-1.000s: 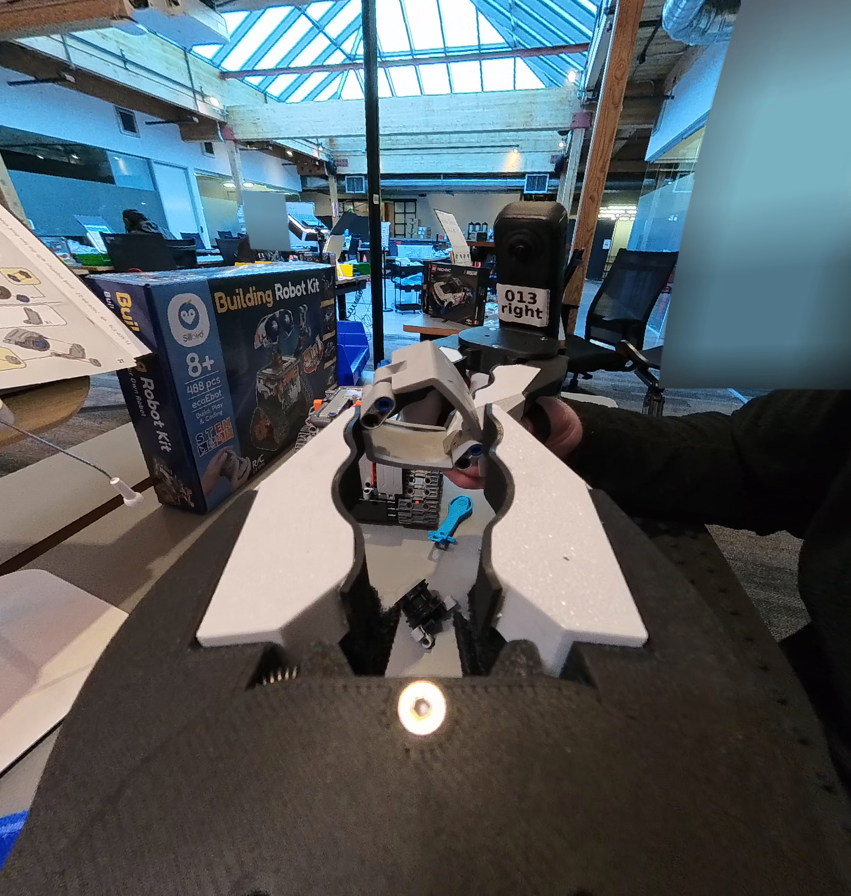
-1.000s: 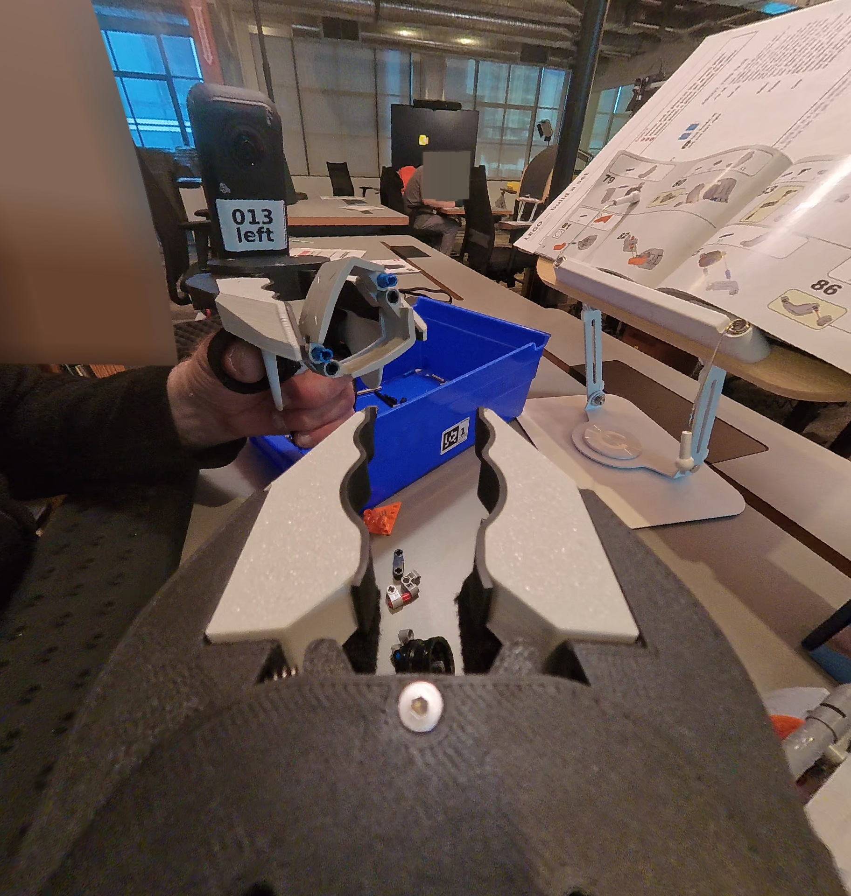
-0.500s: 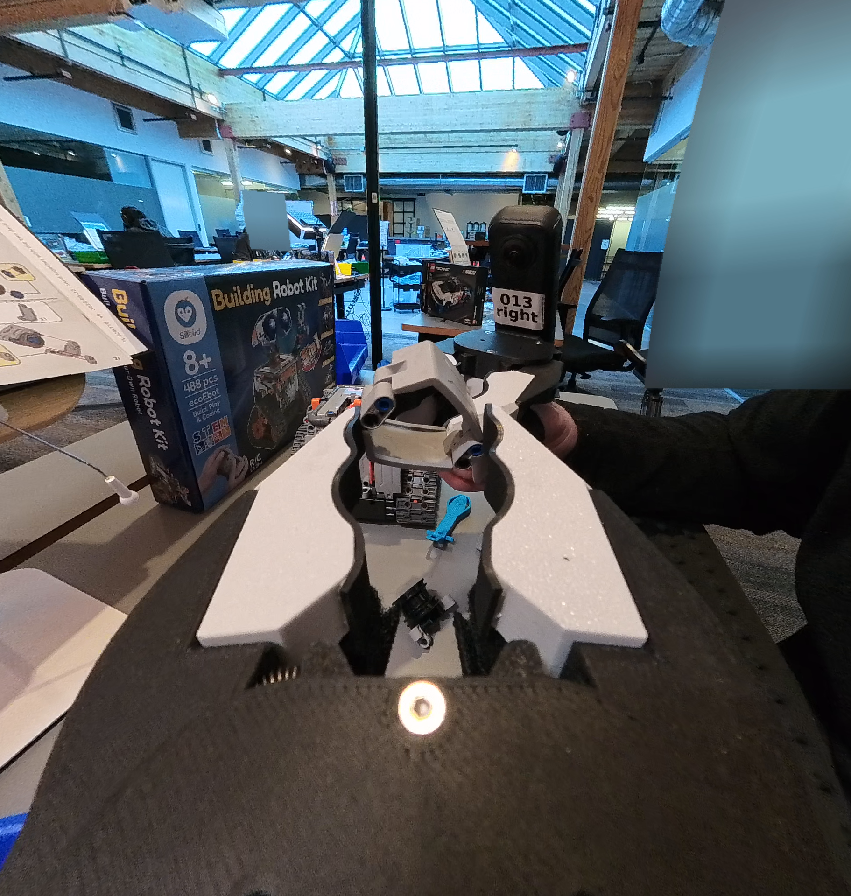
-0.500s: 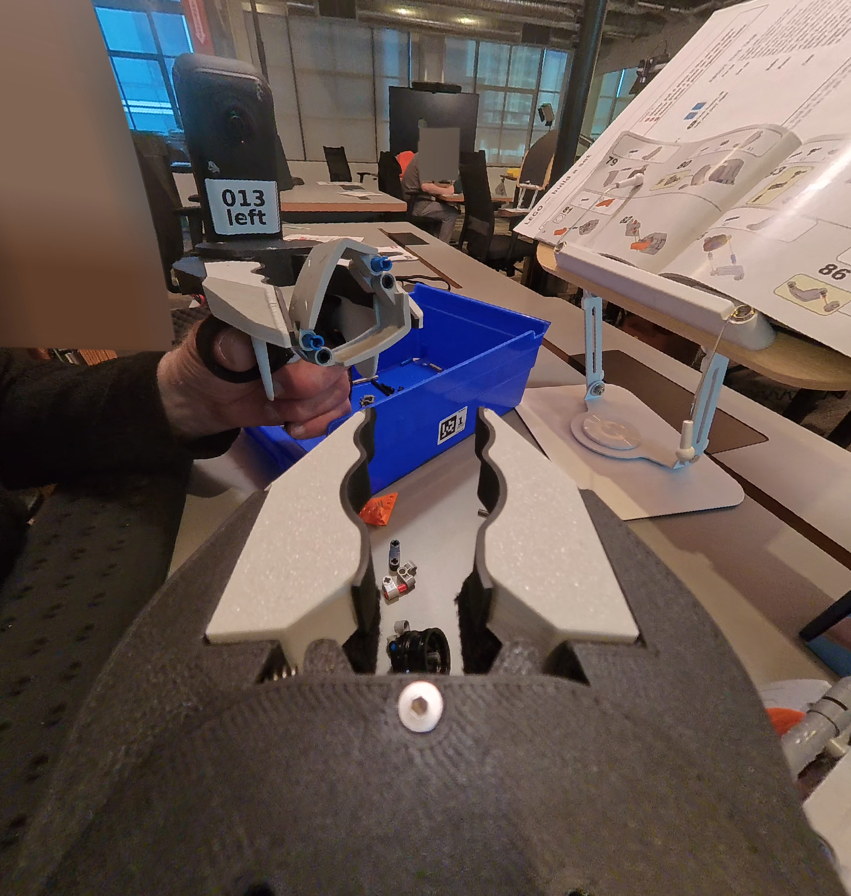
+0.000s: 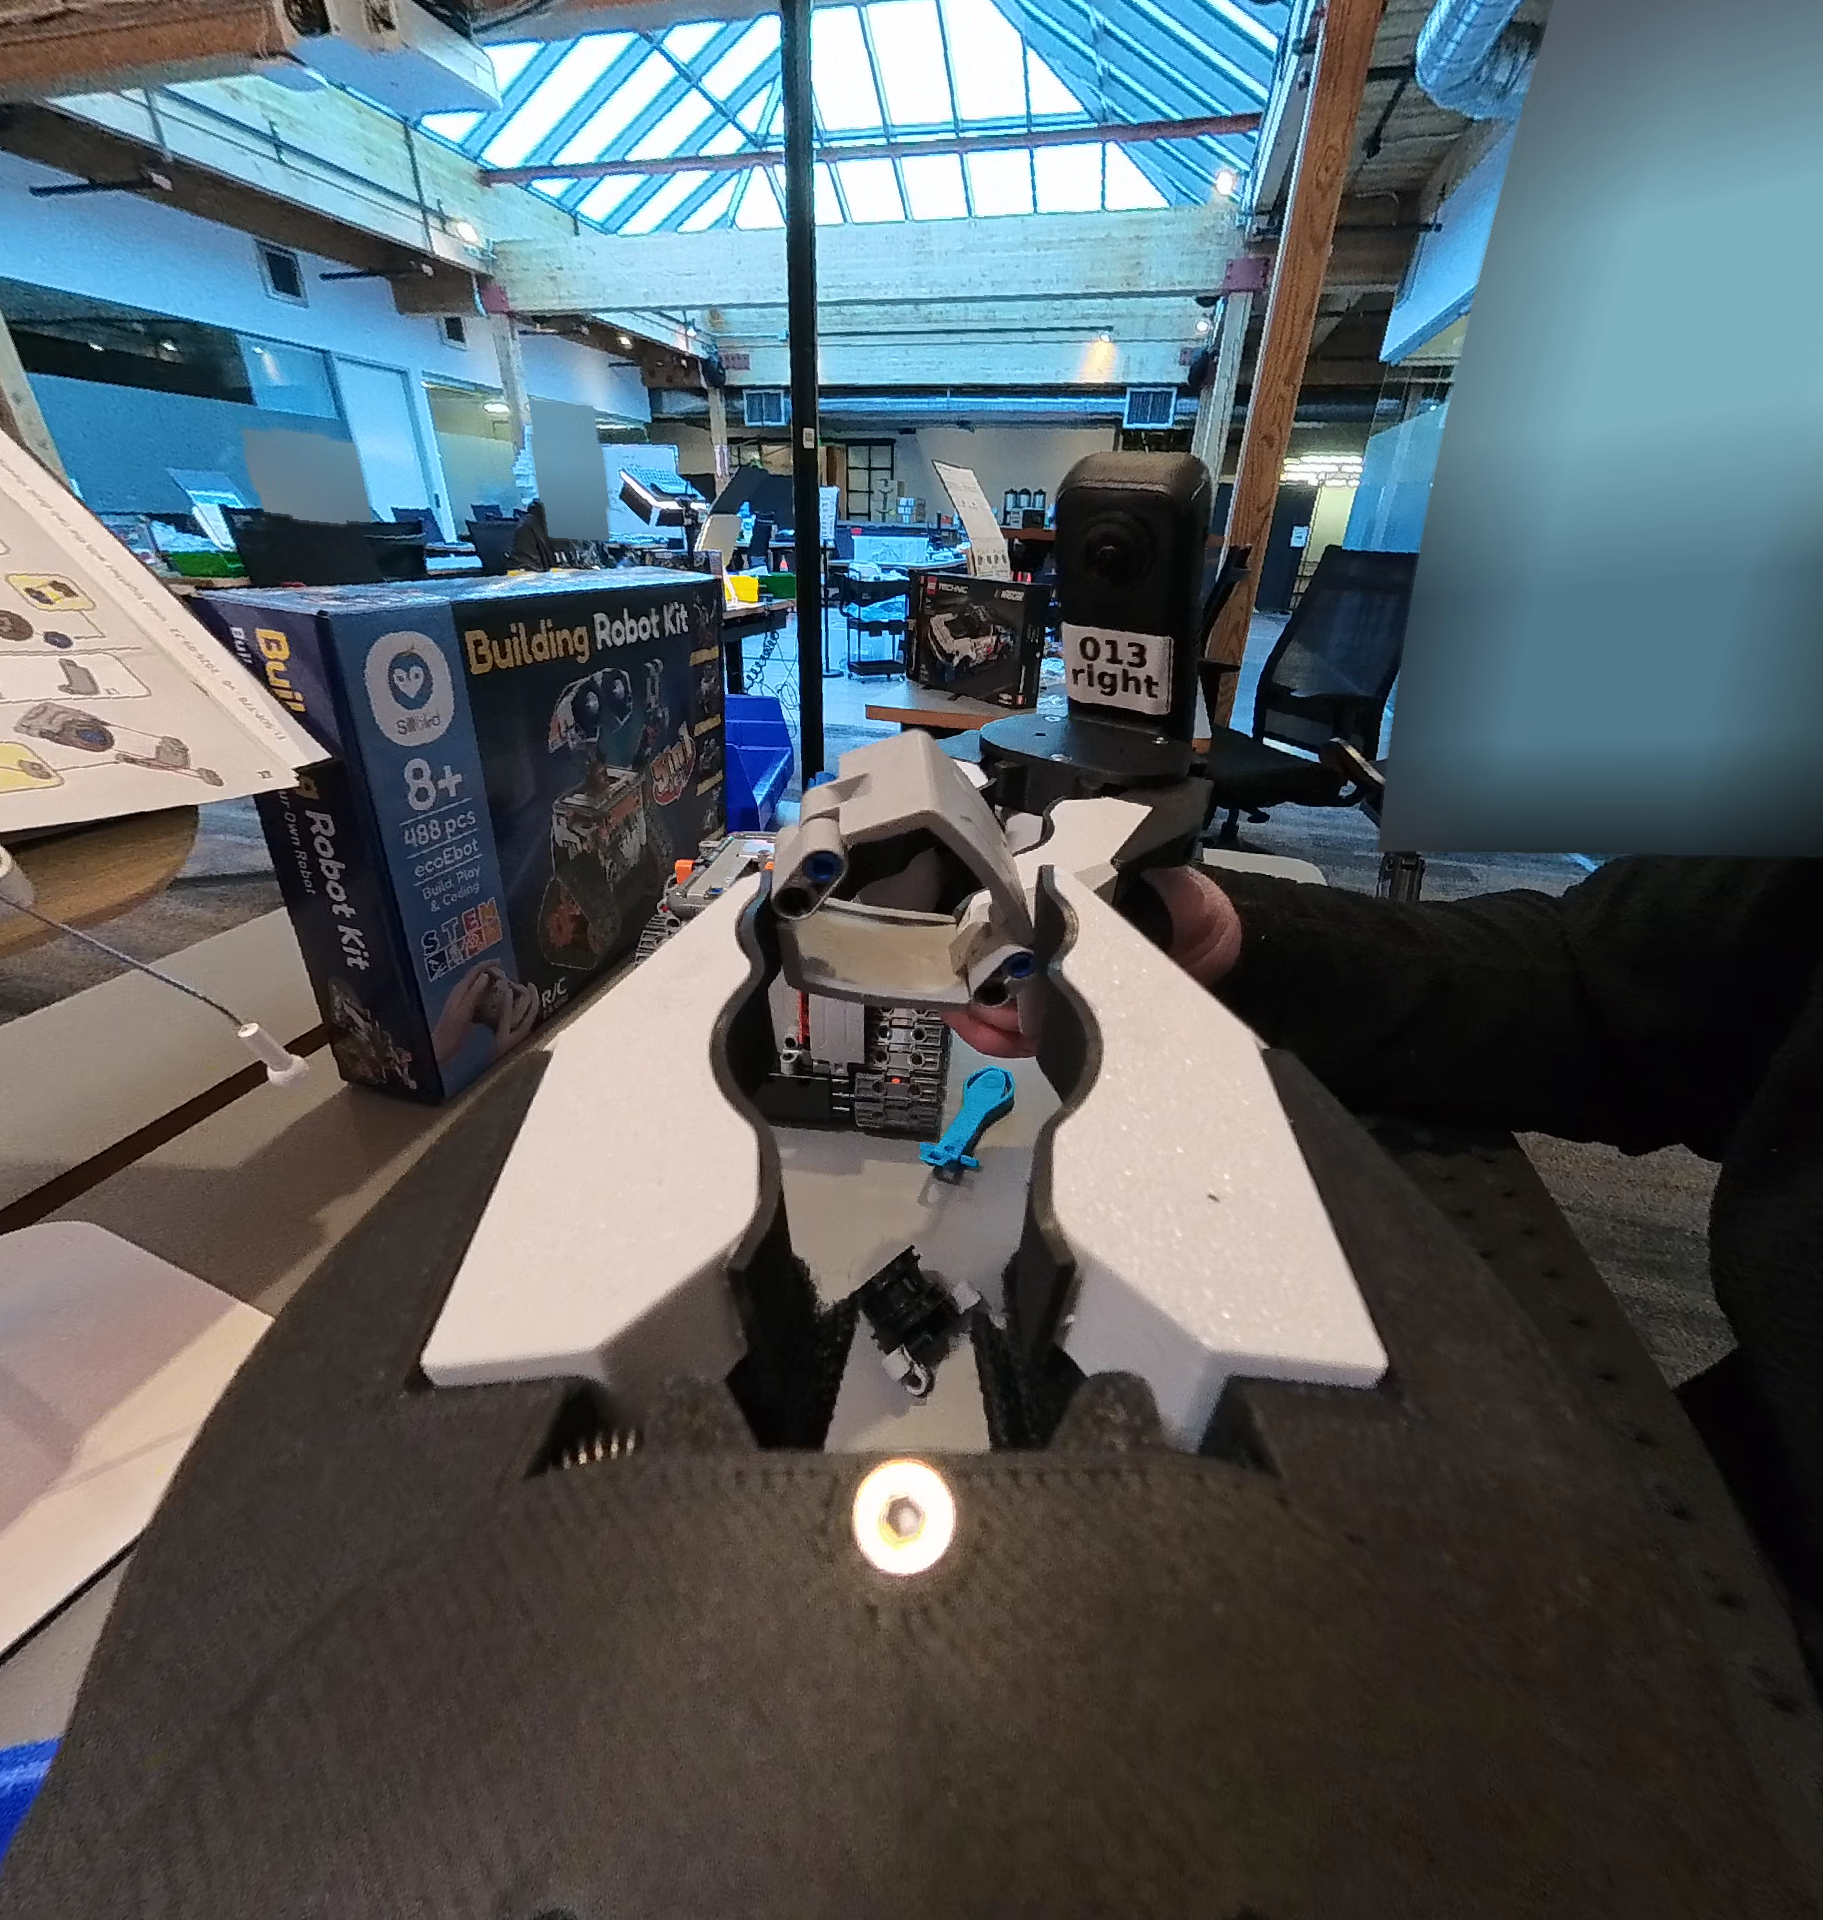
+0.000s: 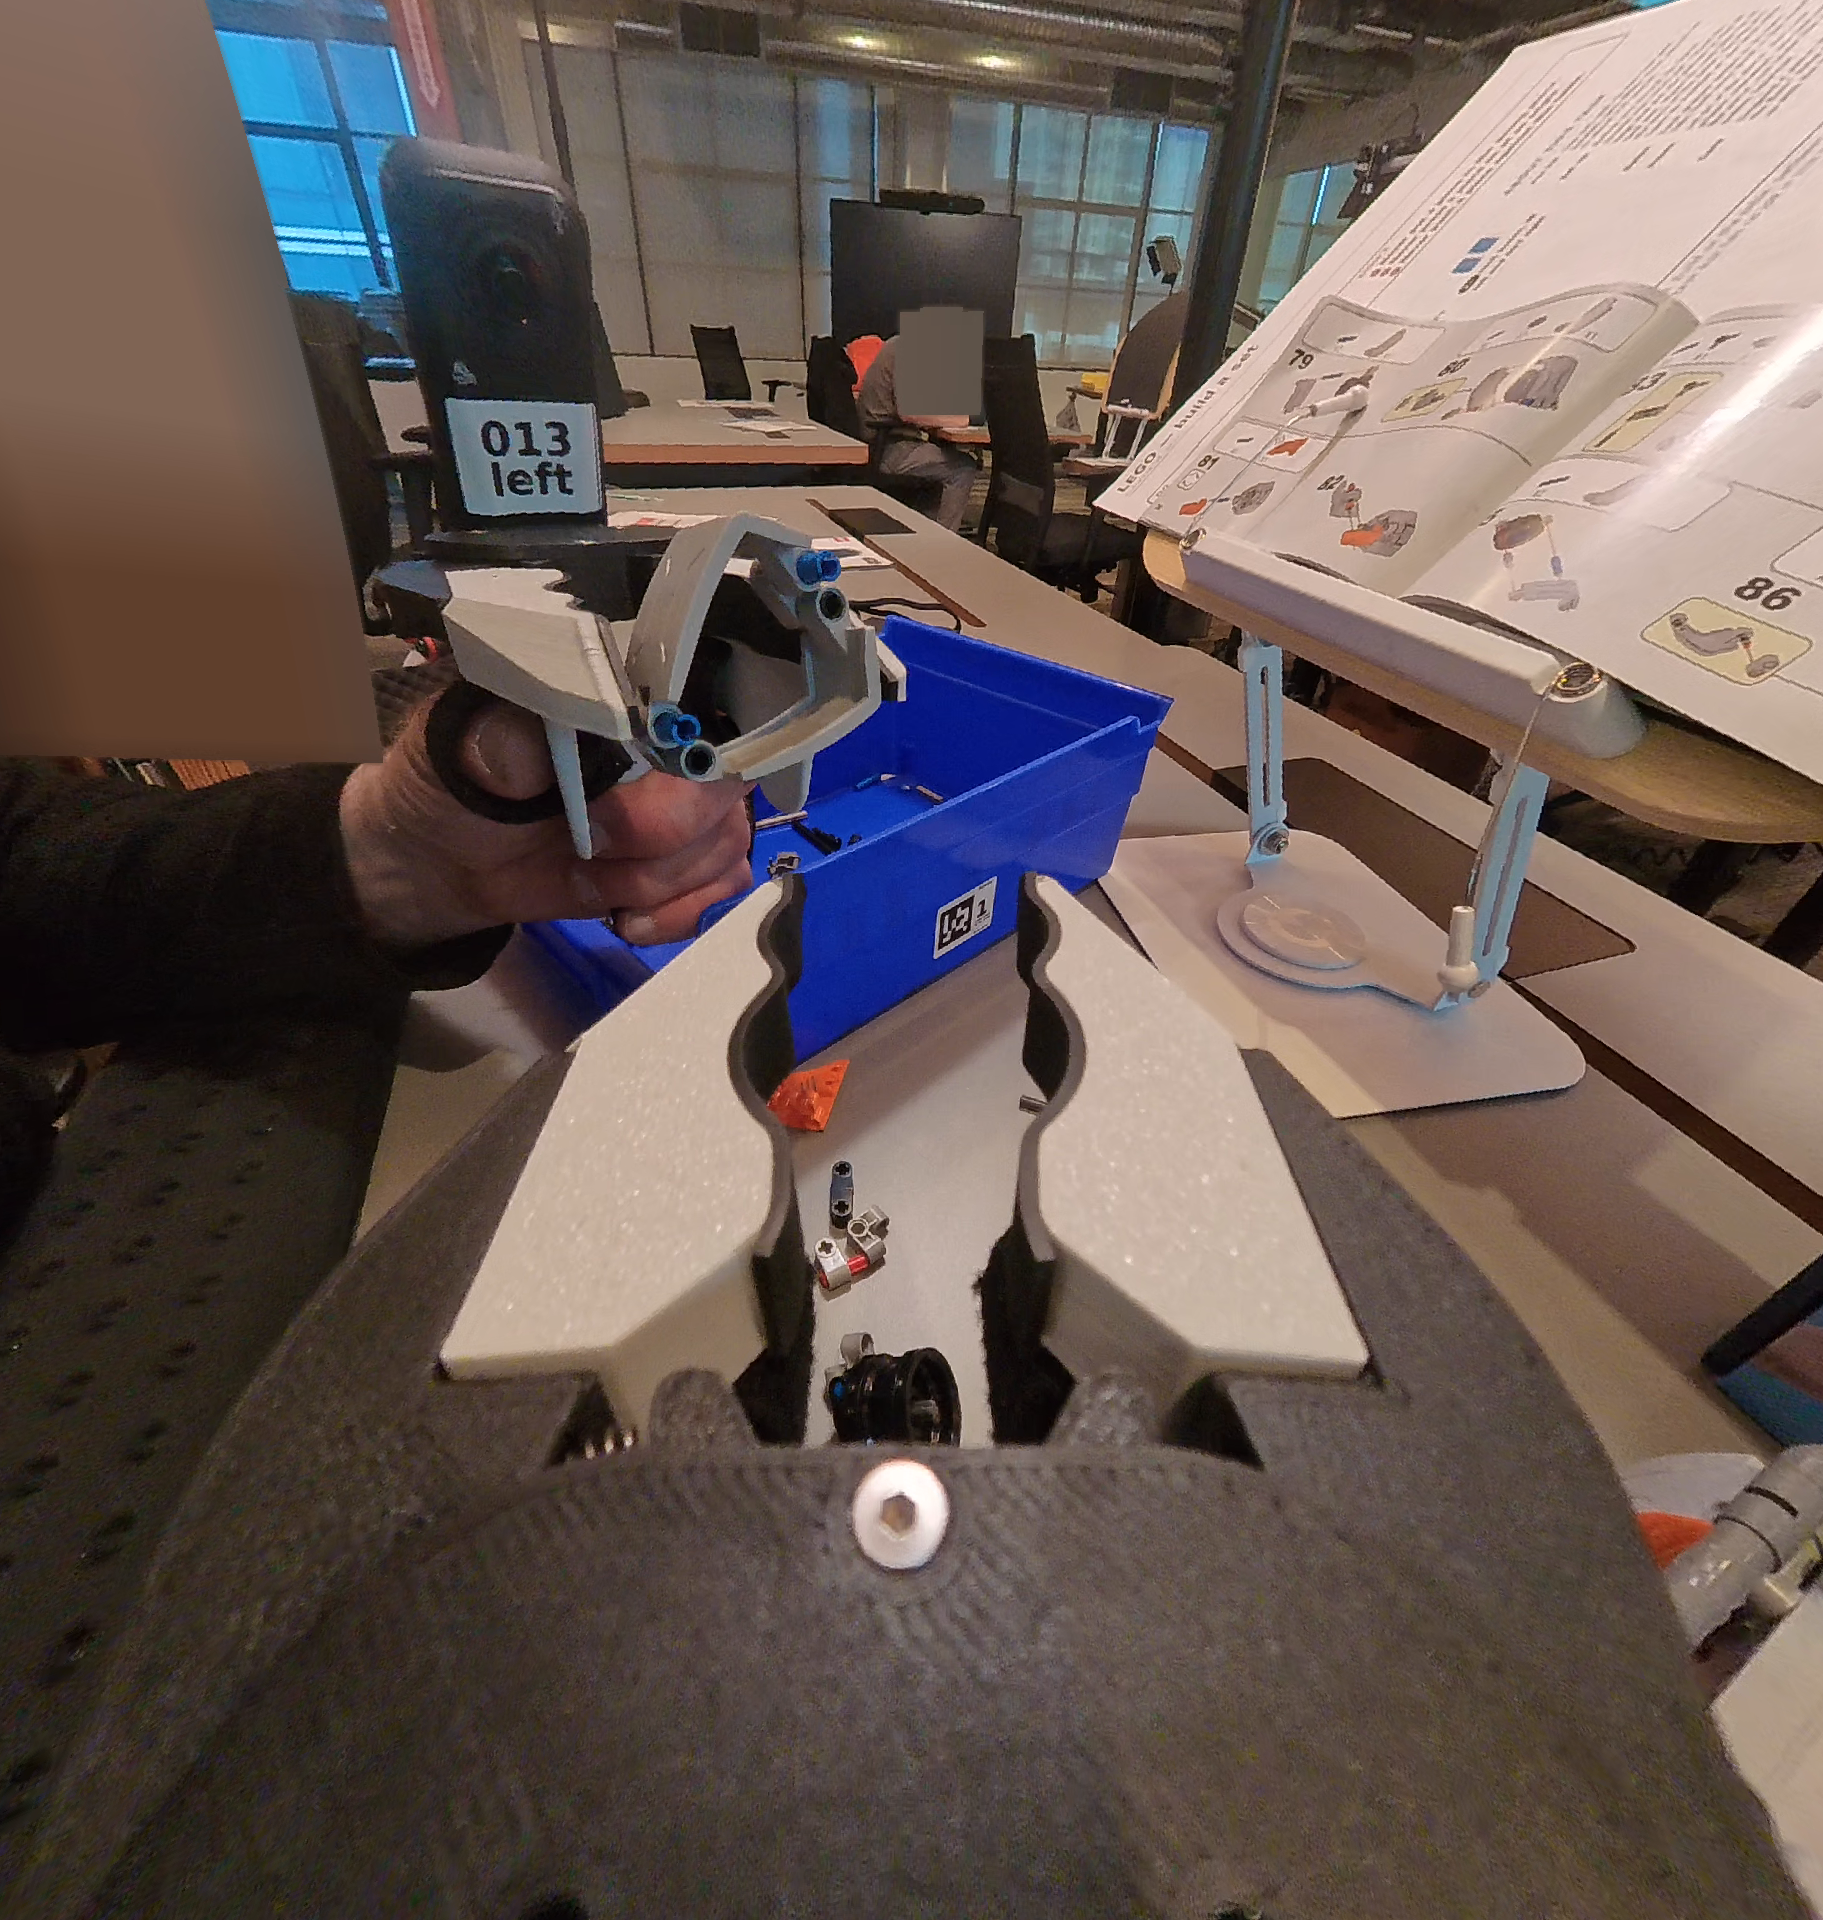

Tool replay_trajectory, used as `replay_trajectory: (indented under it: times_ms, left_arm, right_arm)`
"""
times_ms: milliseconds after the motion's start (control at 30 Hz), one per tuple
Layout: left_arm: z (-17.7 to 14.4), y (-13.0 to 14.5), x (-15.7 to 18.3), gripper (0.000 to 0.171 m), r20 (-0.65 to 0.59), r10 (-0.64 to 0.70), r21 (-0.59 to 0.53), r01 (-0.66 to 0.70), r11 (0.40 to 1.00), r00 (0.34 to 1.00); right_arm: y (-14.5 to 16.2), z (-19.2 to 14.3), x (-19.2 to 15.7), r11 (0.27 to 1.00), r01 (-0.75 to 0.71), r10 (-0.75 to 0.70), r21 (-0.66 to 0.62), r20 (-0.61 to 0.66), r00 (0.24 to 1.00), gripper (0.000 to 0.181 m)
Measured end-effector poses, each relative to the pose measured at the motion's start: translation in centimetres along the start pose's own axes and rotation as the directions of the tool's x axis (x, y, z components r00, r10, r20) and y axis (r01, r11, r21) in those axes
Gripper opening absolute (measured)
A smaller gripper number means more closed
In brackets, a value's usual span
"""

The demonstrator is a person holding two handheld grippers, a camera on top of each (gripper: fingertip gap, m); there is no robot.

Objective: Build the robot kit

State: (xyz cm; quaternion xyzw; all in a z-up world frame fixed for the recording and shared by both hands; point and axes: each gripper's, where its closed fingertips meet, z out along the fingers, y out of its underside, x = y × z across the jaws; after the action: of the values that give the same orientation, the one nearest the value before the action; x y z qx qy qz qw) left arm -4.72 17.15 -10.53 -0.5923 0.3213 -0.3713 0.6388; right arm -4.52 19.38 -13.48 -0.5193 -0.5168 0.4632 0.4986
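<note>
My left gripper (image 5: 902, 920) is shut on a grey curved brick assembly (image 5: 886, 883) with blue pins and holds it in the air. The right wrist view shows the same assembly (image 6: 761, 665) raised above the blue bin, with a hand around the left gripper's handle. My right gripper (image 6: 907, 904) is open and empty above the table. Below it lie an orange piece (image 6: 808, 1096), two small connectors (image 6: 850, 1242) and a black wheel (image 6: 891, 1392). The two grippers face each other at close range.
A blue bin (image 6: 990, 769) stands just beyond the right gripper. An open instruction booklet (image 6: 1613, 416) rests on a white stand at the right. A kit box (image 5: 491, 810), a part-built model (image 5: 855, 1049) and a blue tool (image 5: 964, 1122) lie ahead of the left gripper. My hands' fingertips stand some 4 cm from each other. Both grippers' tips are roughly 15 cm from the black wheel (image 6: 891, 1392).
The left gripper has turned slightly left, so the kit box sits farther right in its view. It keeps its hold on the grey assembly. The right gripper stays open.
</note>
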Motion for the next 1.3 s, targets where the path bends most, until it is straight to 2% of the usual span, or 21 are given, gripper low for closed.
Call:
replay_trajectory:
  times_ms: [133, 400, 633, 833, 1000, 1200, 1300]
  left_arm:
    - [-0.1, -0.2, 0.0, 0.046, -0.016, -0.023, 0.021, 0.023, 1.0, 1.0]
    - [-1.1, -2.0, -0.4, 0.046, -0.075, -0.113, 0.132, 0.122, 0.984, 0.991]
    - [-3.6, -4.5, -1.2, 0.046, -0.266, -0.282, 0.3, 0.357, 0.885, 0.922]
    - [-4.1, -4.6, -1.1, 0.046, -0.359, -0.303, 0.313, 0.42, 0.852, 0.883]
    - [-3.7, -4.0, -1.2, 0.046, -0.33, -0.294, 0.294, 0.393, 0.871, 0.897]
    - [-1.6, -2.0, -0.6, 0.046, -0.173, -0.172, 0.164, 0.201, 0.966, 0.97]
    - [-1.0, -1.2, -0.2, 0.046, -0.127, -0.101, 0.109, 0.115, 0.987, 0.987]
  right_arm:
    - [-0.1, 0.0, 0.0, 1.0, 0.002, -0.002, 0.003, -0.002, 1.0, 0.039]
    - [0.1, 0.0, 0.0, 1.0, 0.002, -0.002, -0.001, -0.002, 1.0, 0.039]
    - [0.2, 0.0, 0.1, 1.0, -0.001, 0.001, -0.002, 0.0, 1.0, 0.039]
    - [-0.1, -0.1, -0.1, 1.0, 0.004, -0.004, 0.008, 0.003, 1.0, 0.039]
    - [-0.3, -0.1, -0.2, 1.0, 0.008, -0.008, 0.015, 0.008, 1.0, 0.039]
    - [0.2, -0.4, 0.9, 0.999, -0.04, 0.04, 0.022, 0.001, 0.999, 0.039]
    - [0.5, -0.4, 1.3, 0.997, -0.075, 0.074, 0.029, 0.004, 0.997, 0.039]
